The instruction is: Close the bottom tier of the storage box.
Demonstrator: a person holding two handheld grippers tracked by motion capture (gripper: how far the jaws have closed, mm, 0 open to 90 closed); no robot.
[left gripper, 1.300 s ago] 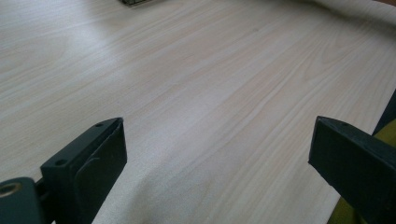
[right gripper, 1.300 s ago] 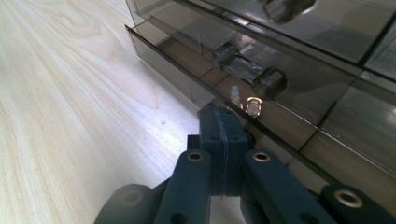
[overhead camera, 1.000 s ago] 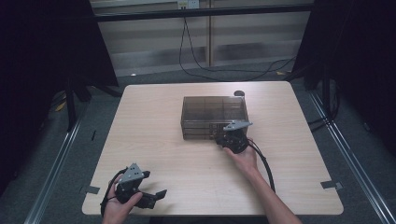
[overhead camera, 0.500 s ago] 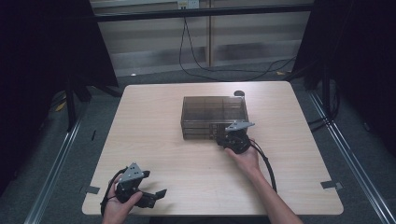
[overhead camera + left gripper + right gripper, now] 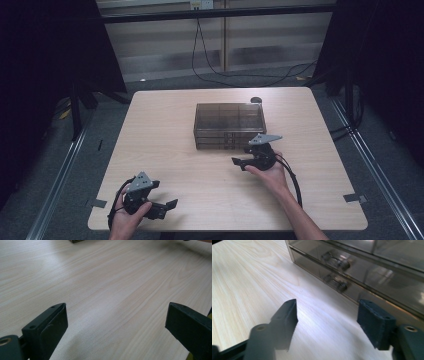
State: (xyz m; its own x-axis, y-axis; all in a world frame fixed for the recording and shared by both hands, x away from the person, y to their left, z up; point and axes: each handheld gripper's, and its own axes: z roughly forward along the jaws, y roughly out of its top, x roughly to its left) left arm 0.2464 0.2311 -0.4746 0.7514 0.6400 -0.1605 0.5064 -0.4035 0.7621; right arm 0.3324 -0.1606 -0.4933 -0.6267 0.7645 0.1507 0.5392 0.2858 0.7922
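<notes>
A smoky see-through drawer box (image 5: pixel 229 125) stands in the middle of the wooden table (image 5: pixel 165 130). In the right gripper view its front (image 5: pixel 367 267) shows two stacked drawers, each shut, with small clear handles (image 5: pixel 336 261). My right gripper (image 5: pixel 239 164) hovers just in front of the box, near its right front corner. Its jaws have just been opening and stand apart over bare table (image 5: pixel 327 315), with nothing between them. My left gripper (image 5: pixel 167 209) rests near the table's front left corner, wide open over bare wood (image 5: pixel 116 322).
A small dark round object (image 5: pixel 256 99) lies behind the box near the far edge. Tape marks sit at the front corners (image 5: pixel 98 203), (image 5: pixel 350 197). Cables trail on the floor behind the table. Bare wood spreads left of the box.
My right gripper has drawn back a little from the box front, and its jaws have gone from shut to open. The left gripper has stayed put.
</notes>
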